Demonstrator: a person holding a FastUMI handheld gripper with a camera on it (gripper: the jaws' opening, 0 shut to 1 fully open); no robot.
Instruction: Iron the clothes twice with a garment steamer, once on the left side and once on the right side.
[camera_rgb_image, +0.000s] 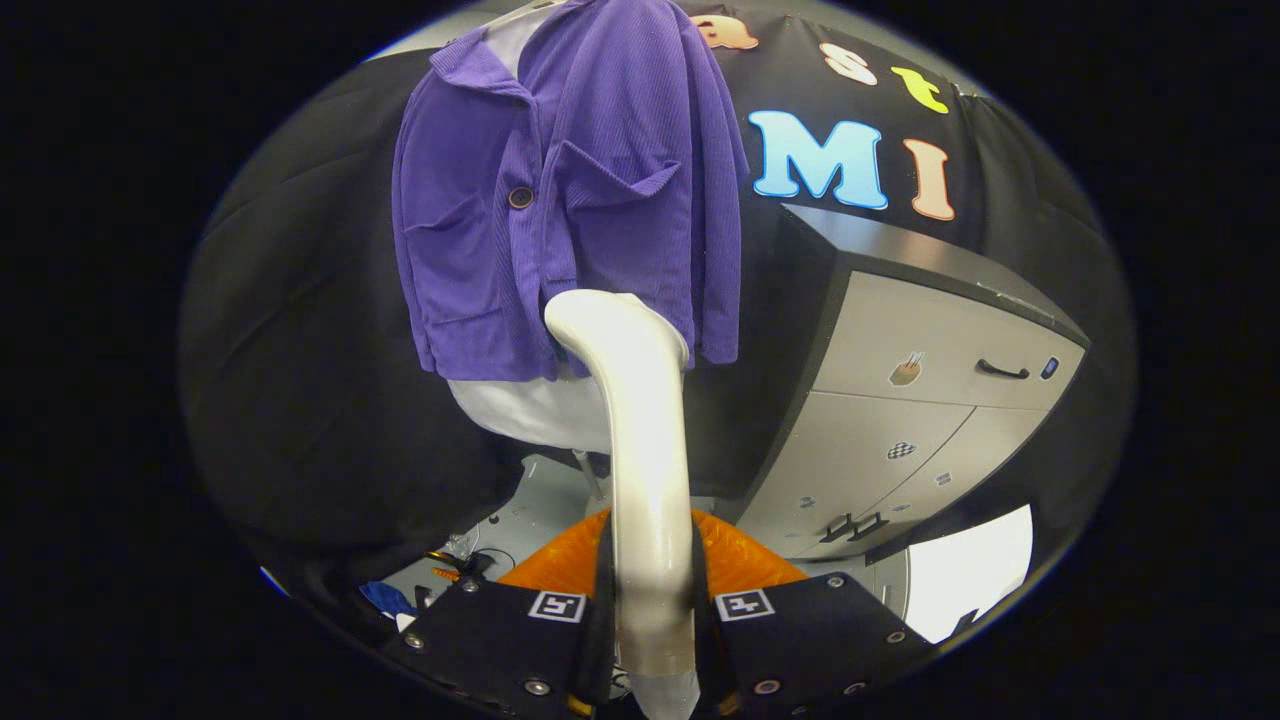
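Observation:
A purple ribbed jacket (560, 190) with a dark button and chest pockets hangs on a white mannequin torso (530, 410) beyond my fingers. My gripper (650, 560) is shut on the white garment steamer (640, 430), whose handle rises between both fingers. Its curved head (610, 320) meets the jacket's lower hem near the front opening, slightly to the right of the button line.
A grey cabinet (930, 400) with dark handles and a black top stands to the right of the mannequin. Black cloth drapes behind and to the left. Small items lie on the pale floor (520, 520) near the mannequin's stand.

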